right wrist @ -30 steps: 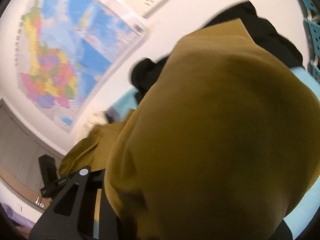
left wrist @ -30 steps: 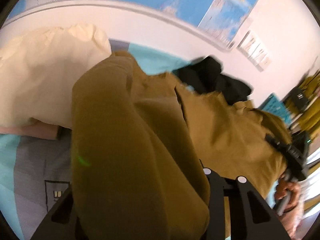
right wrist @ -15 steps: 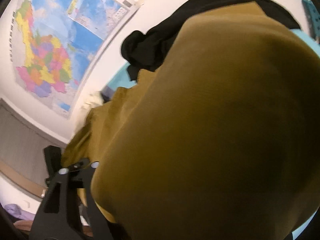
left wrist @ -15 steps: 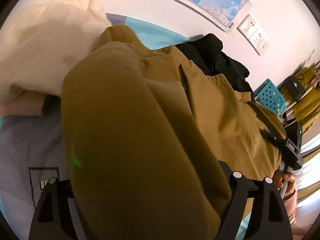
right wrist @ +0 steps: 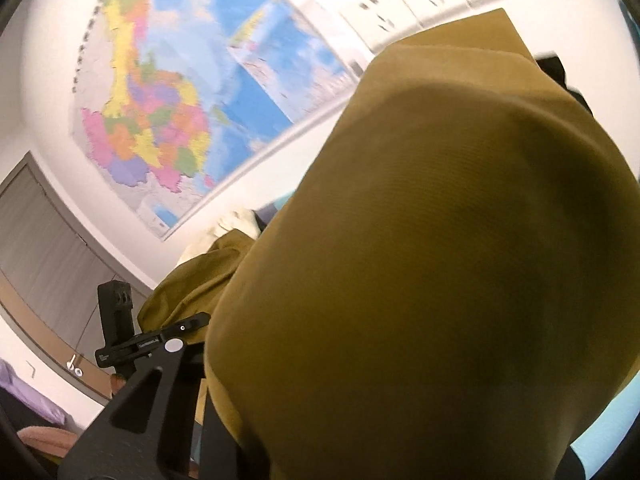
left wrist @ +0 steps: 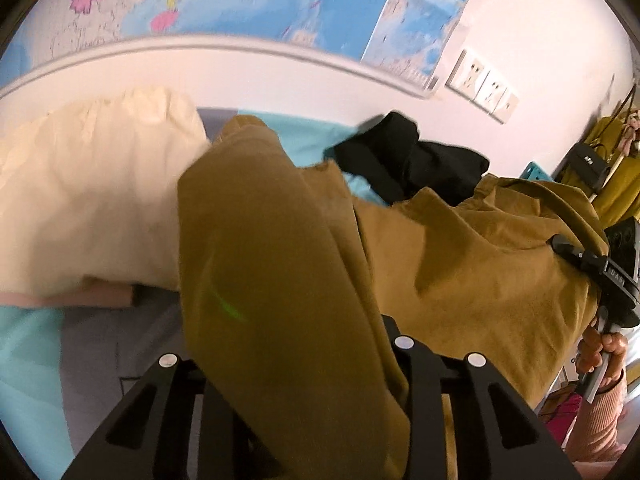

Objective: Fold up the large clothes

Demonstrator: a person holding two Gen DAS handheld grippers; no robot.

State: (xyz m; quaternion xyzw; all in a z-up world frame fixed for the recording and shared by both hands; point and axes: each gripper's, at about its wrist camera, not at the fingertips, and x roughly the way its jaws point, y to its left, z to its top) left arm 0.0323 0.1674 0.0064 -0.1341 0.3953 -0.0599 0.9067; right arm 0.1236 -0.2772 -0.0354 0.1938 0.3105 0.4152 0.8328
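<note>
One mustard-brown garment [left wrist: 280, 260], thick, creased, lifted; left tongs [left wrist: 304, 364] and right tongs [right wrist: 224, 360], jaws just closing, each clamp its fabric. One black garment [left wrist: 412, 160], one cream cloth [left wrist: 88, 184] on bed [left wrist: 28, 360].

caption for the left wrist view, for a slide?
Left claw gripping a lifted mustard-brown garment, right claw holding its far end, wall map behind.

The garment [left wrist: 460, 264] drapes before the pile [left wrist: 412, 160] (against the wall), with bedding [left wrist: 92, 192] to its left.

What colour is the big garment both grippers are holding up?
Mustard brown garment, plain; clearest in the left wrist view.
</note>
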